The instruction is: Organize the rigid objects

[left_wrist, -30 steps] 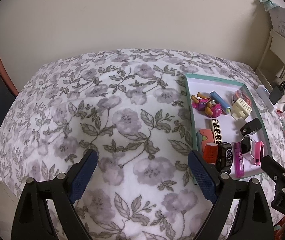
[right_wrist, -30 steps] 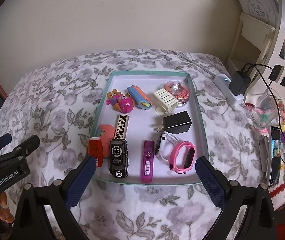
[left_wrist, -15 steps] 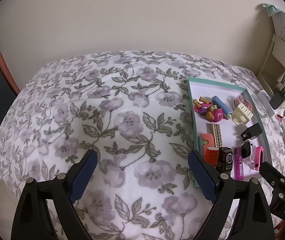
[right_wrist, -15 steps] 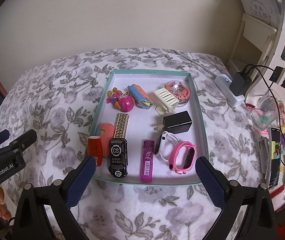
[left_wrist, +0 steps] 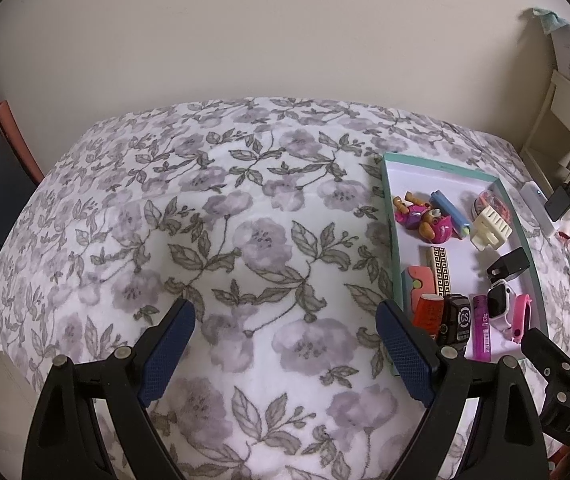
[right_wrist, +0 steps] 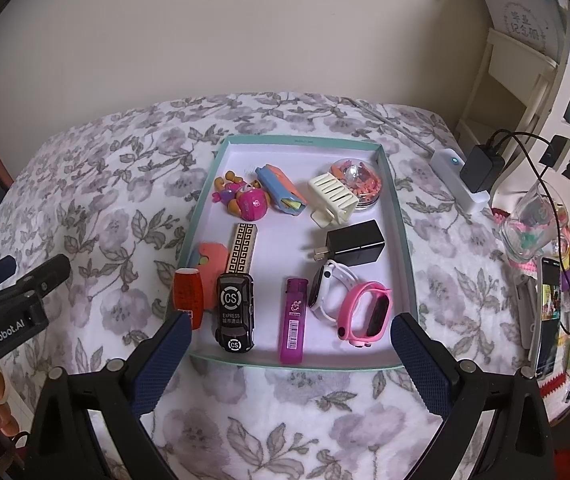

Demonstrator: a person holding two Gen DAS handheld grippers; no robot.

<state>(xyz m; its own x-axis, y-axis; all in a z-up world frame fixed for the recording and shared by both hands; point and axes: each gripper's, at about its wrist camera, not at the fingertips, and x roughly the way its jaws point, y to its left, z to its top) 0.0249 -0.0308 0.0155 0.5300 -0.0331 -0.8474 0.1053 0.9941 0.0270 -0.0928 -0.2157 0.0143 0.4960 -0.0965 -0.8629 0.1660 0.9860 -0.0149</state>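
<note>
A shallow teal-rimmed tray [right_wrist: 300, 141] lies on the floral bedspread [right_wrist: 97, 216]. It holds a black toy car [right_wrist: 235, 312], a purple lighter [right_wrist: 293, 320], a pink band watch [right_wrist: 365, 312], a white smartwatch [right_wrist: 325, 288], a black plug [right_wrist: 355, 242], a cream clip [right_wrist: 333, 196], a pink toy figure [right_wrist: 245, 198] and several other small items. My right gripper [right_wrist: 291, 328] hovers open just before the tray's near edge, empty. My left gripper [left_wrist: 285, 320] stands open over bare bedspread, left of the tray [left_wrist: 389, 220].
Right of the tray lie a white power strip with a black adapter [right_wrist: 463, 178], a glass jar [right_wrist: 533, 224] and a phone [right_wrist: 549, 316]. A white shelf [right_wrist: 525, 60] stands at the far right. A wall runs behind the bed.
</note>
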